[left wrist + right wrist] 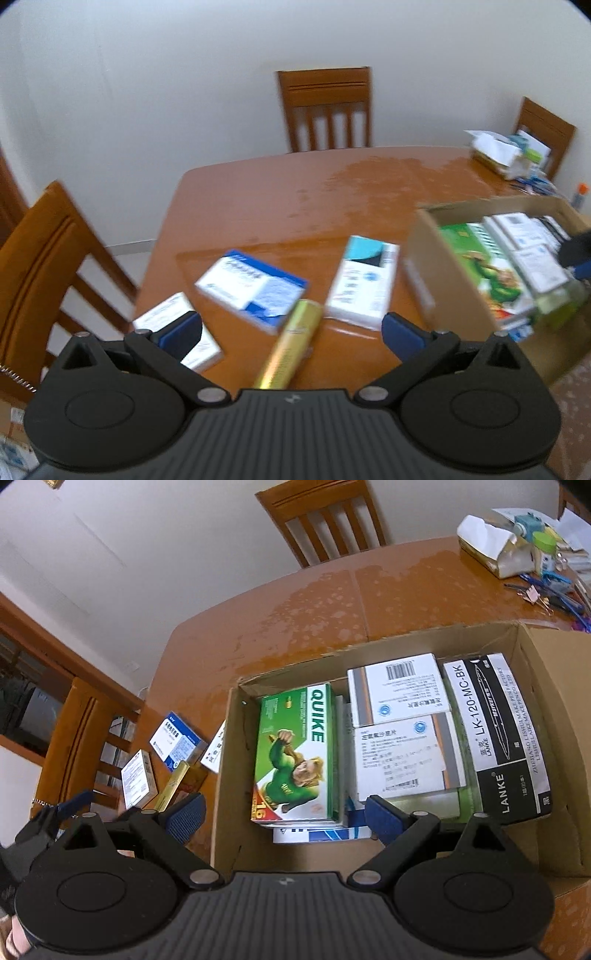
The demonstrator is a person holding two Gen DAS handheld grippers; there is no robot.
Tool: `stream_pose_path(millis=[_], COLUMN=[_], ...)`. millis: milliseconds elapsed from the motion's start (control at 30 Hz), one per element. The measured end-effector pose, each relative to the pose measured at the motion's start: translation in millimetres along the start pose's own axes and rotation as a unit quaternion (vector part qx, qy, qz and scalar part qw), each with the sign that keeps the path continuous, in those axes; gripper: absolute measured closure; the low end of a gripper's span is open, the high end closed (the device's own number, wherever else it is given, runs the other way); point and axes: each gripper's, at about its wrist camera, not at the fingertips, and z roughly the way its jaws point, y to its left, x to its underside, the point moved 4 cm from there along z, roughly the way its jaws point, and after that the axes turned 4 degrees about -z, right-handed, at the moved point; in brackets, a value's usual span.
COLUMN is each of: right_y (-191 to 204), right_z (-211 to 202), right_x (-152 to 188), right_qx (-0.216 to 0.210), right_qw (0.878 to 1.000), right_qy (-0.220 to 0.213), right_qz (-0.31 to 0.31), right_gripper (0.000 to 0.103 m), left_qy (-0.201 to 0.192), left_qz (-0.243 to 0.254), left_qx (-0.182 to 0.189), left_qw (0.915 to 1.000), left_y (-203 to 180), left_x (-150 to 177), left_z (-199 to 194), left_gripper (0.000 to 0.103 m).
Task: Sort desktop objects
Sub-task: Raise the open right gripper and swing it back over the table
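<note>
Both grippers I hold with jaws spread, empty. Left gripper (291, 334) hangs over the table (258, 206), gold tube (290, 347) lying between its fingers. Right gripper (284, 818) hovers above the cardboard box (225, 775), over the green QUIKE box (295, 753).

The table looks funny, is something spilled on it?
Maybe. The table has pale, blotchy patches across its far half, like spilled liquid or bubbles under a clear cover. I cannot tell which. The cardboard box sits near them.
</note>
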Motion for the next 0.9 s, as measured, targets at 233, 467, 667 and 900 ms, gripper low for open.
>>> stream_pose_path(millis=[233, 467, 667, 900], right_y=[8, 15, 20, 26], right_z=[1, 3, 5, 7], right_x=[2, 1, 0, -1], right_qx=[-0.001, -0.001, 0.0, -0.002], right_qw=[1.0, 1.0, 1.0, 1.0], right_qy=[0.001, 0.004, 0.008, 0.011], right_qz=[-0.008, -0.015, -0.021, -0.027], right_gripper=[0.007, 0.007, 0.007, 0.007], left_qy=[0.0, -0.011, 0.008, 0.02], left_qz=[-0.032, -0.035, -0.039, -0.054], left_qx=[-0.022, -0.019, -0.031, -0.037], left_qw=[0.9992, 0.9991, 0.9987, 0.9977], left_y=[23, 29, 35, 42], left_x=[5, 13, 14, 15], left_z=[7, 13, 24, 33], left_gripper=[0.0, 0.0, 0.0, 0.0])
